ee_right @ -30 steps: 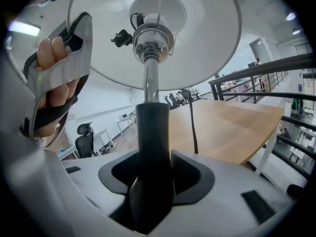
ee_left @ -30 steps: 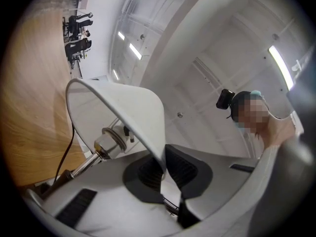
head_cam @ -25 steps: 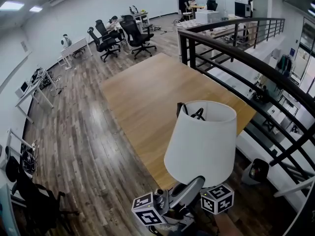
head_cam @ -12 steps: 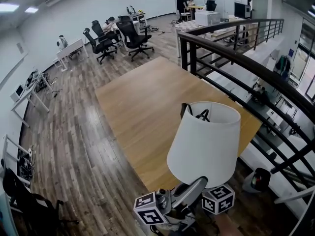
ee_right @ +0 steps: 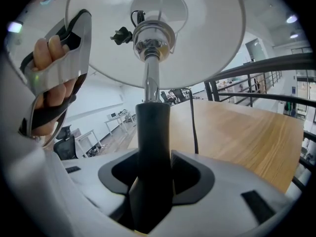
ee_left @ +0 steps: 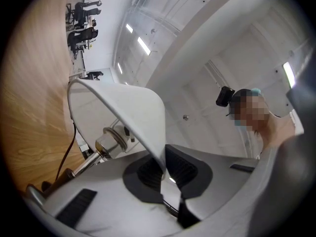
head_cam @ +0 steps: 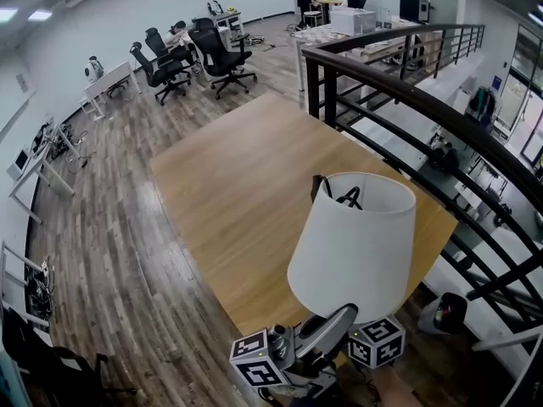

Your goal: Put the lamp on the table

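1. Between the left gripper's (ee_left: 164,169) ribbed pads sat the thin rim of the shade (ee_left: 123,107). The jaws were nearly together, pinching it.
2. The right gripper (ee_right: 153,169) was clamped on the lamp's (head_cam: 352,244) dark round stem (ee_right: 153,132), with a pad pressed on each side.
3. The shade was white and smooth, a tapering drum open at the top. Above the dark stem a shiny metal tube (ee_right: 150,83) ran up to the socket. A thin black cord (ee_right: 193,127) hung beside the stem, and its plug (ee_right: 121,35) sat up inside the shade.
4. The lamp was held up by both grippers. From the head view its shade showed over the near corner of the table (head_cam: 237,176), a flat top of pale wood.
5. A black metal railing (head_cam: 407,100) ran close along the table's right side. Dark plank floor (head_cam: 110,253) lay to the left, and black office chairs (head_cam: 216,53) stood well beyond the far end.
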### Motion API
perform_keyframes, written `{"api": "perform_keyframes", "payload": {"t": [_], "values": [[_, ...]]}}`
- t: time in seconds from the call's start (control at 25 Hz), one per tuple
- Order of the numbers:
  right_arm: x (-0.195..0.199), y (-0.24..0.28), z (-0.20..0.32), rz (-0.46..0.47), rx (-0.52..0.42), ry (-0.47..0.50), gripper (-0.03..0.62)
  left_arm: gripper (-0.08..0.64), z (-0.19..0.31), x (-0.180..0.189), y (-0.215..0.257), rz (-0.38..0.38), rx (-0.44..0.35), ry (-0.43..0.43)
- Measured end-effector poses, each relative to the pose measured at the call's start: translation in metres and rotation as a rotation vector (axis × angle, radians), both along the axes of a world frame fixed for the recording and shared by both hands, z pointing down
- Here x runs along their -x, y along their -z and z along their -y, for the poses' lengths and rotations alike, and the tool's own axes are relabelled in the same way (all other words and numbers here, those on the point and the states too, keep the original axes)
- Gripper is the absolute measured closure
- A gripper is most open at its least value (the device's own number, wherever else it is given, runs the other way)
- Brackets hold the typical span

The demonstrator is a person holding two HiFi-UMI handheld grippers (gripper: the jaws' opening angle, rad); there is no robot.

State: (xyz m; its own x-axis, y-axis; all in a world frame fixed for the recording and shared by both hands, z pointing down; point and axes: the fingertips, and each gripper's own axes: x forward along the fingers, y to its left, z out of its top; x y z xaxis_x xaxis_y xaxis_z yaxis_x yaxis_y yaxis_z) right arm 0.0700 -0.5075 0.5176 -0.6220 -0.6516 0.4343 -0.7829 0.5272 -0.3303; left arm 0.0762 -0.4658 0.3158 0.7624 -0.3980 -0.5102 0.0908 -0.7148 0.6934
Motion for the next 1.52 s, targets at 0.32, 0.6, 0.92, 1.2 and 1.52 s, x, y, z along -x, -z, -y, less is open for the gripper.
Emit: {"api": "perform_keyframes", "payload": {"t": [0.32, 0.6, 0.92, 1.2, 1.52], "values": [[0.0, -0.013, 0.038, -0.009, 0.015, -0.026, 0.394, 0.535, 0.04, 0.005, -0.011, -0.008, 0.014, -0.024], [-0.001, -0.023, 0.067, -0.018, 0.031, -0.033, 0.394, 0.535, 0.069, 0.003, -0.021, -0.001, 0.025, -0.027], [-0.009, -0.036, 0.109, -0.023, 0.049, -0.01, 0.395, 0.535, 0.115, -0.007, -0.033, 0.003, 0.05, 0.003], [-0.019, -0.053, 0.147, -0.035, 0.082, 0.022, 0.394, 0.535, 0.157, -0.016, -0.042, 0.014, 0.07, 0.039], [-0.015, -0.058, 0.178, -0.022, 0.075, 0.055, 0.395, 0.534, 0.186, -0.019, -0.056, 0.022, 0.075, 0.062]]}}
